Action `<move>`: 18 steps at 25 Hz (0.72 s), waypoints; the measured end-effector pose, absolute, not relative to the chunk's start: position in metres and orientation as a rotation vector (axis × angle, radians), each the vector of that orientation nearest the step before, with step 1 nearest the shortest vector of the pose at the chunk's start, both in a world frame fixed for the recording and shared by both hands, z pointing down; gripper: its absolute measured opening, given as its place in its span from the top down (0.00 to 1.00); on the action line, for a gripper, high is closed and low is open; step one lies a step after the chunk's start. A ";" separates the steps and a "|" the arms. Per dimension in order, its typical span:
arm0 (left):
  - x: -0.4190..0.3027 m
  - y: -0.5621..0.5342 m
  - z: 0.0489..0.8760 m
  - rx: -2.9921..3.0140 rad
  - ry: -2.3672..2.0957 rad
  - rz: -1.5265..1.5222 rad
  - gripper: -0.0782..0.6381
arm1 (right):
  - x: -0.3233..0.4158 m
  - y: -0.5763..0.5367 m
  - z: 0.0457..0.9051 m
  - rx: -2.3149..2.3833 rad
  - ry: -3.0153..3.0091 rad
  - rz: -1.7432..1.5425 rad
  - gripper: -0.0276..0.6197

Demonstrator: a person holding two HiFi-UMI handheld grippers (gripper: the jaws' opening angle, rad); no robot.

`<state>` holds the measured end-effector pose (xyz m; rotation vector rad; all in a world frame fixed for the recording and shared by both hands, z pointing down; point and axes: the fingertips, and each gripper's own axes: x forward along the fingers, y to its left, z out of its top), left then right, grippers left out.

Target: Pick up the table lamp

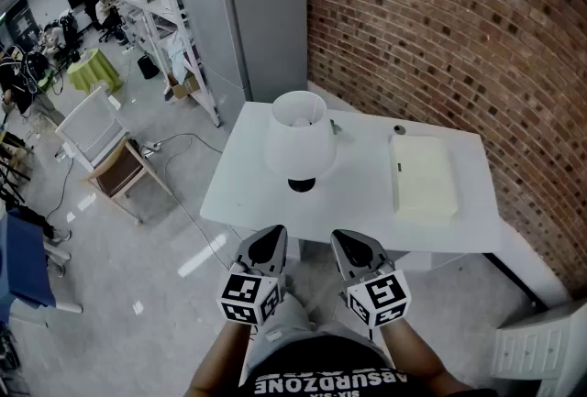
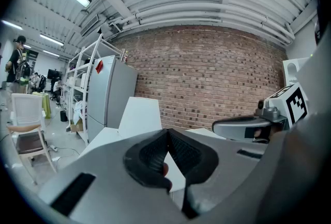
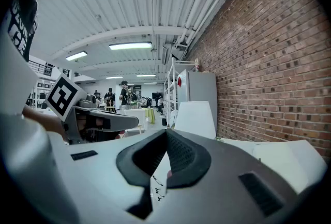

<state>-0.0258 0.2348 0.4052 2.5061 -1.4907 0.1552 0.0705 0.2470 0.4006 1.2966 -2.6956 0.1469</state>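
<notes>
A table lamp [image 1: 300,144] with a white shade and a dark round base stands upright on the white table [image 1: 358,198], left of its middle. Its shade also shows in the left gripper view [image 2: 139,114] and the right gripper view [image 3: 195,119], ahead of the jaws. My left gripper [image 1: 272,237] and right gripper [image 1: 346,242] hover side by side in front of the table's near edge, short of the lamp. Both are shut with nothing between their jaws. In the left gripper view my left gripper [image 2: 168,132] shows closed tips, as does my right gripper [image 3: 166,132] in its own view.
A pale flat box [image 1: 424,175] lies on the table's right half, with a small dark object [image 1: 398,129] behind it. A brick wall [image 1: 440,19] runs along the far side. A grey cabinet [image 1: 252,10], shelving [image 1: 165,1] and a chair [image 1: 105,152] stand to the left.
</notes>
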 end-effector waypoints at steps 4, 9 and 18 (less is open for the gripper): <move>-0.021 0.226 0.404 2.518 -1.470 0.162 0.88 | 0.077 0.236 0.403 1.316 -2.687 0.171 0.96; -0.023 0.208 0.402 2.513 -1.468 0.152 0.88 | 0.077 0.218 0.402 1.327 -2.710 0.213 0.96; -0.033 0.169 0.410 2.465 -1.450 0.153 0.88 | 0.073 0.176 0.411 1.324 -2.712 0.337 0.96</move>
